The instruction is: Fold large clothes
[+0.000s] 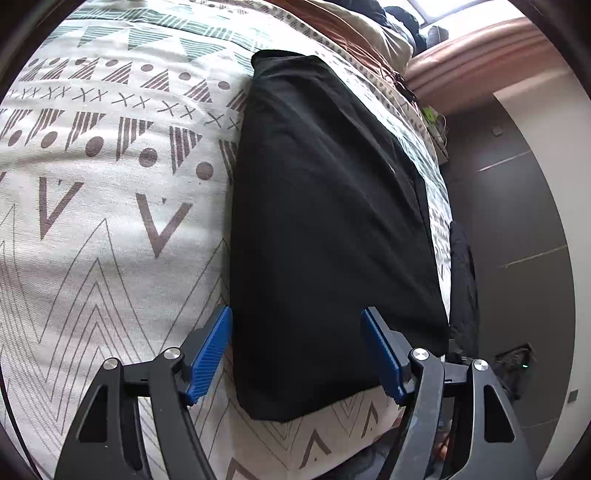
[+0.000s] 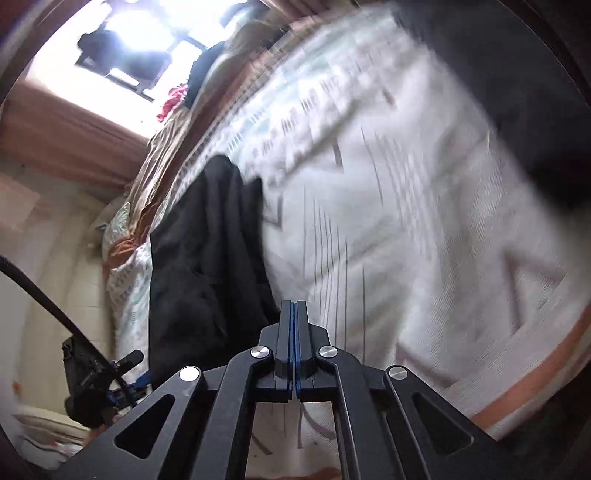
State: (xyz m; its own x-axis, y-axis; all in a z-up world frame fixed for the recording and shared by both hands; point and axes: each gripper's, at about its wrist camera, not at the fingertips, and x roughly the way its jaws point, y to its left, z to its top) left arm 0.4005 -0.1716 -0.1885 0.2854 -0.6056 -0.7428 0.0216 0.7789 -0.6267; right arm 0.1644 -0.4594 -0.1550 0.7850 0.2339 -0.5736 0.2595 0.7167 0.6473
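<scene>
Black fabric garment (image 1: 325, 229), folded into a long flat panel along the patterned bed's (image 1: 92, 206) side edge, further folds likely due; left tool (image 1: 295, 354) open astride its near end, right tool (image 2: 294, 325) closed, empty.

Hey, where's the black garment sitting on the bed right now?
In the left wrist view the black garment lies folded lengthwise on the patterned bedspread, near the bed's right edge, its near end between the open left gripper fingers.

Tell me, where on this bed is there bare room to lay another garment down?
The widest free patch is the patterned bedspread left of the folded black garment, running up to the striped band. A thin strip lies between the garment and the bed's right edge. It is crowded toward the far end, where rumpled brown and beige bedding piles up.
</scene>
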